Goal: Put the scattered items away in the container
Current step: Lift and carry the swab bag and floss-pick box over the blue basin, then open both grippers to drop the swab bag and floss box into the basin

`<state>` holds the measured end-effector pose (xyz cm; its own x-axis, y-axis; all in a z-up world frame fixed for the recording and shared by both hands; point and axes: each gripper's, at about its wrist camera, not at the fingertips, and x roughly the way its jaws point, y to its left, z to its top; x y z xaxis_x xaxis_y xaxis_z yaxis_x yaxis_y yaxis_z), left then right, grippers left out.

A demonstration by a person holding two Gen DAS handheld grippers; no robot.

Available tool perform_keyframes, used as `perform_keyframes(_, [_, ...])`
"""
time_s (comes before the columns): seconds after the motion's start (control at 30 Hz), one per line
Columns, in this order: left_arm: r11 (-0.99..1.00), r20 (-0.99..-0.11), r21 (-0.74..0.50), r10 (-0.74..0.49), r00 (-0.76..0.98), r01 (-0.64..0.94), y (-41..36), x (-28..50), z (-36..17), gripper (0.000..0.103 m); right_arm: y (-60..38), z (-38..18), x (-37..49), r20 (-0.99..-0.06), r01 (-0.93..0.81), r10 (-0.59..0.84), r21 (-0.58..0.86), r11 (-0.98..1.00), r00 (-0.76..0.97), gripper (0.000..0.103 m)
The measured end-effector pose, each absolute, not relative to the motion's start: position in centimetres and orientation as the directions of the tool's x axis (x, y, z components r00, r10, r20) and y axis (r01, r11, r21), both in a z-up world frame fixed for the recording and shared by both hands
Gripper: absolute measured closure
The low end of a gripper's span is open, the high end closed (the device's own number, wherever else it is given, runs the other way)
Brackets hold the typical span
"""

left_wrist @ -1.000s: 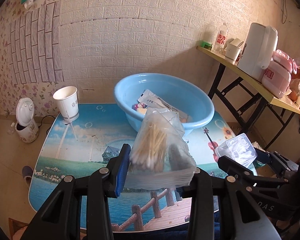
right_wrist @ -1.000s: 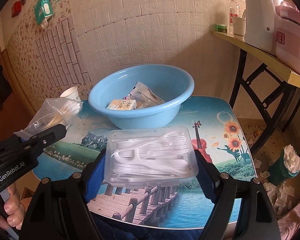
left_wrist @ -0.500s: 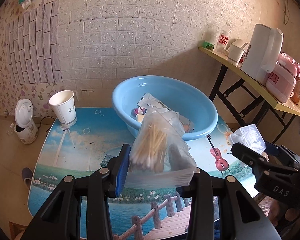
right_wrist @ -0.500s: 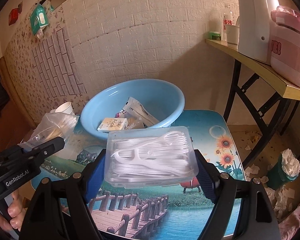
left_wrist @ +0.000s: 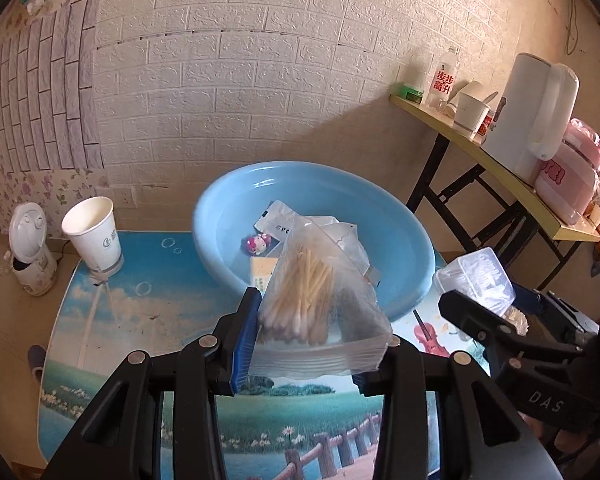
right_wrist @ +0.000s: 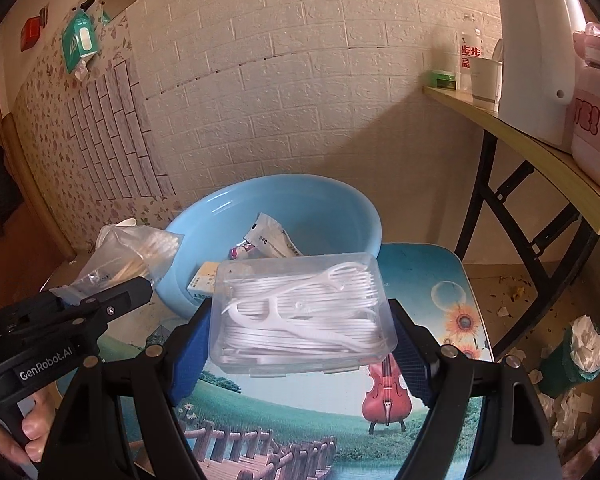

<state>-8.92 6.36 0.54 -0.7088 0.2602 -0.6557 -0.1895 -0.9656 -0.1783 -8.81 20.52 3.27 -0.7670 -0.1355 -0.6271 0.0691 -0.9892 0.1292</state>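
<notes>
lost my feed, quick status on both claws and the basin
Left claw shut on swab bag. Right claw shut on floss box. Basin ahead, path clear.

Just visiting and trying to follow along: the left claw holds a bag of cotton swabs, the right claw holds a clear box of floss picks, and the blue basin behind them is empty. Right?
Not quite: the basin is not empty. The left wrist view shows packets and a small pink toy in it. The rest holds: the left claw grips the swab bag, the right claw the floss box.
</notes>
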Motion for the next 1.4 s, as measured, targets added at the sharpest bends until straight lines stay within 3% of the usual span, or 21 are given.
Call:
perform_keyframes(0.5, [-0.966, -0.689, -0.156, 0.255, -0.679, -0.204, 7.8, -13.1, -1.5, 0.066, 20.5, 2.1, -13.0, -0.643, 0.084, -0.129, 0.101, -0.991, -0.755, 0.020])
perform_keyframes(1.1, [-0.951, -0.686, -0.216, 0.309, -0.659, -0.222, 8.1, -16.1, -2.9, 0.065, 20.2, 0.2, -15.2, -0.672, 0.079, -0.129, 0.105, -0.991, -0.729, 0.020])
perform_keyframes(1.2, [-0.934, -0.661, -0.274, 0.356, -0.661, -0.228, 7.5, -16.1, -2.8, 0.056, 20.3, 0.1, -15.3, -0.673, 0.078, -0.129, 0.106, -0.991, -0.729, 0.020])
perform_keyframes(1.33, [-0.940, -0.657, -0.251, 0.340, -0.673, -0.230, 7.3, -16.0, -2.4, 0.051, 20.3, 0.1, -15.4, -0.672, 0.079, -0.131, 0.107, -0.991, -0.729, 0.020])
perform_keyframes(1.4, [-0.942, -0.653, -0.248, 0.336, -0.678, -0.228, 7.1, -15.9, -2.3, 0.043, 20.2, 0.1, -15.4, -0.672, 0.081, -0.129, 0.103, -0.991, -0.730, 0.020])
